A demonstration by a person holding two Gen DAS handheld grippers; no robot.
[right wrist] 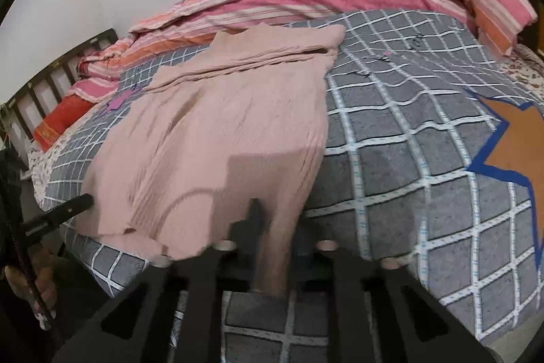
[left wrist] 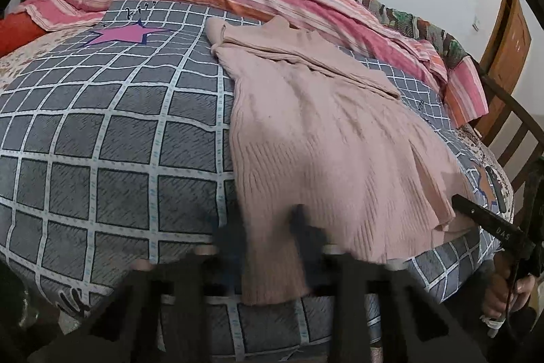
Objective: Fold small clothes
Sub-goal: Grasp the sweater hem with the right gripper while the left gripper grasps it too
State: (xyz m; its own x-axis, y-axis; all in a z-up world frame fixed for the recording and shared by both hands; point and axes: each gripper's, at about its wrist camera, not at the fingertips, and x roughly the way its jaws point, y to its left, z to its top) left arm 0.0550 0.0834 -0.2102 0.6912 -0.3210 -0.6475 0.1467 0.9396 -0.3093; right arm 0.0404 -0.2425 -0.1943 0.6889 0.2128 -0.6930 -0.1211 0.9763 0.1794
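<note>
The pink sweater (left wrist: 316,138) lies flat on the checked quilt (left wrist: 112,131), hem at 6 o'clock. Both grippers, left (left wrist: 268,247) and right (right wrist: 275,247), seem pinched on the hem. Soft, light, stretchy knit: corners look the best hold.

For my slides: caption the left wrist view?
Left gripper holds pink knit sweater's hem over grid-patterned bedspread.

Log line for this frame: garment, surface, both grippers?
garment: pink ribbed knit sweater, sleeves folded | surface: grey checked quilt | left gripper: on hem | right gripper: on hem
</note>
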